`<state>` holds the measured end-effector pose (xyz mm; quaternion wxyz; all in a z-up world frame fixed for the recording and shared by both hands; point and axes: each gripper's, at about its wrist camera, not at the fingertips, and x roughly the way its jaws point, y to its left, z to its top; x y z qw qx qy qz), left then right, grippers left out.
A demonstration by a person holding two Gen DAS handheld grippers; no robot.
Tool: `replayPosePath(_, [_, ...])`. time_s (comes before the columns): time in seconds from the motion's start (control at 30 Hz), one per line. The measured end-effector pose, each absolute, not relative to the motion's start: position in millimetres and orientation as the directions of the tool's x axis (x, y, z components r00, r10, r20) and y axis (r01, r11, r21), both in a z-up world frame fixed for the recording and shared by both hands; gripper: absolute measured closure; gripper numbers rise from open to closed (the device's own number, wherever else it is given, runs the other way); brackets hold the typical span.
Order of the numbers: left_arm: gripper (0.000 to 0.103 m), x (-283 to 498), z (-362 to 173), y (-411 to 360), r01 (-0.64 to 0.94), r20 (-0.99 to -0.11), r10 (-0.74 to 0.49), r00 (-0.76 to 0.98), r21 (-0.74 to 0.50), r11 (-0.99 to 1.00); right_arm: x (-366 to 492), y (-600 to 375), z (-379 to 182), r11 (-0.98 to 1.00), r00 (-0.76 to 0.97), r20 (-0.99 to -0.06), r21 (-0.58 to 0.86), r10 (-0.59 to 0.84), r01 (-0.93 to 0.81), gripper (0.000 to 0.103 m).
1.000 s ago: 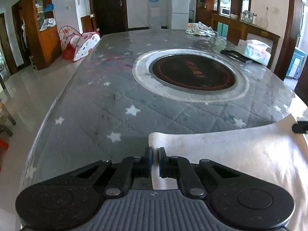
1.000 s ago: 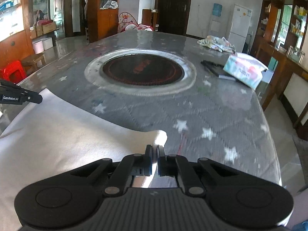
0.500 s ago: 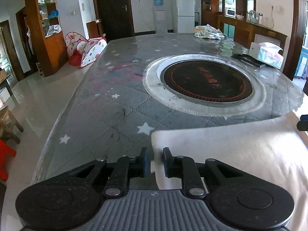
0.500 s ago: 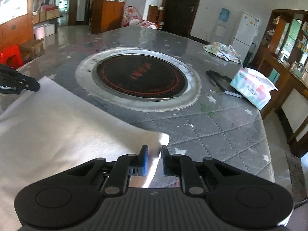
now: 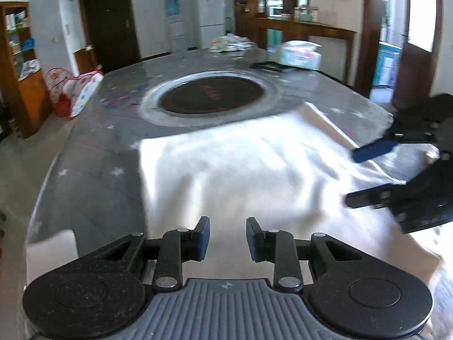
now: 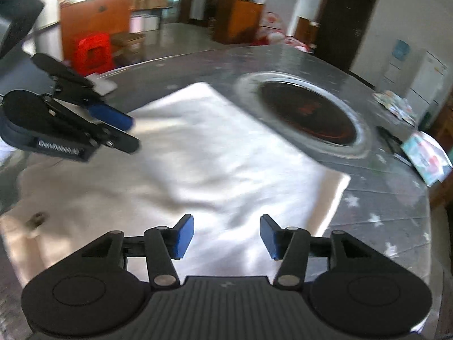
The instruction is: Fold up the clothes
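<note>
Nearest the cameras, the left gripper [image 5: 228, 238] and right gripper [image 6: 226, 236] have just been opening, jaws apart with nothing pinched. Beyond them the white garment [image 5: 240, 175] lies folded over on the star-patterned table [image 5: 93, 170]; further folds probably remain.

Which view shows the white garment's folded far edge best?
The left wrist view: the white garment runs the full width, its far edge clear of the round hotplate. The right wrist view shows that edge slanted and blurred, partly behind the left gripper.
</note>
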<state>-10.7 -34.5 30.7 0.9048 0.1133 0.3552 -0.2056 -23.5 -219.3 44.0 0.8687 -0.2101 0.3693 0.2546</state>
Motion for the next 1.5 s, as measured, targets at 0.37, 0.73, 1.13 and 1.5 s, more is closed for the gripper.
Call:
replayPosePath(0.37, [0.058,-75.5,25.7,-41.0,0.539,-0.671,-0.358,0.649,0.074,0.839,-87.1,-187.5,36.3,0.692,0.565,-0.755,-0.211,0.333,-0.691,0.044])
replayPosePath(0.73, [0.053,-99.5,16.7,-36.2,0.56,-0.658,-0.355,0.664,0.122,0.82,-117.8,-185.2,42.5,0.686,0.609,-0.72,-0.257,0.334,-0.681,0.044])
replayPosePath(1.13, [0.05,-105.6,28.5,-32.6,0.543,-0.628,-0.366,0.686,0.107,0.833,-132.5,-254.7,65.9,0.876,0.703,-0.649,-0.116,0.29,-0.469,0.047])
replayPosePath(1.5, [0.049,-113.8,30.5,-78.3,0.641,-0.617,-0.485,0.62,0.04,0.767,-84.2,-397.9,56.7,0.996,0.746,-0.66,-0.081,-0.089,0.046,0.063])
